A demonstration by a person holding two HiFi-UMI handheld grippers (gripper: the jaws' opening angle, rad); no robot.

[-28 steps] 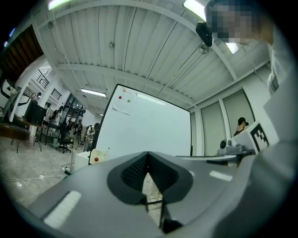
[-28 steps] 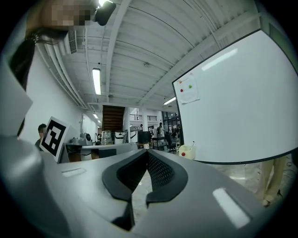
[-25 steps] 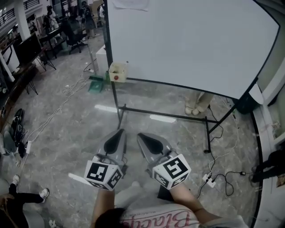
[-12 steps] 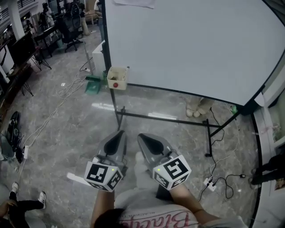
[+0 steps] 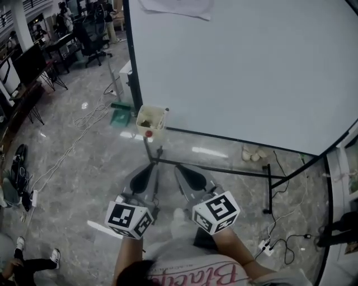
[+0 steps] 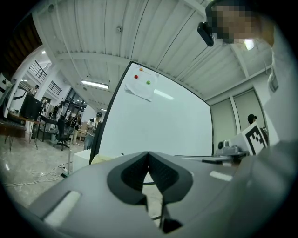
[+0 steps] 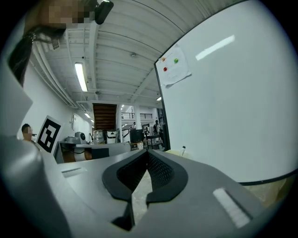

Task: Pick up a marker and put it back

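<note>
A small cream box point(image 5: 151, 118) hangs at the lower left corner of the whiteboard point(image 5: 246, 72). It holds dark things that I cannot make out, and a red round spot point(image 5: 148, 133) shows on its front. A white marker tip point(image 7: 183, 148) sticks up from the box in the right gripper view. My left gripper point(image 5: 151, 166) and right gripper point(image 5: 178, 168) are held side by side below the box, apart from it. Both are shut and empty: the left gripper's point(image 6: 148, 154) pads meet, and so do the right gripper's point(image 7: 147, 151).
The whiteboard's black stand point(image 5: 224, 167) has a crossbar just ahead of the grippers. A sheet of paper point(image 5: 176, 6) with magnets hangs at the board's top. Cables and a power strip point(image 5: 264, 246) lie on the floor at right. Desks and chairs point(image 5: 89, 39) stand far left.
The view has moved toward the whiteboard, so the cream box now sits closer above the grippers. Both grippers stay shut and side by side.
</note>
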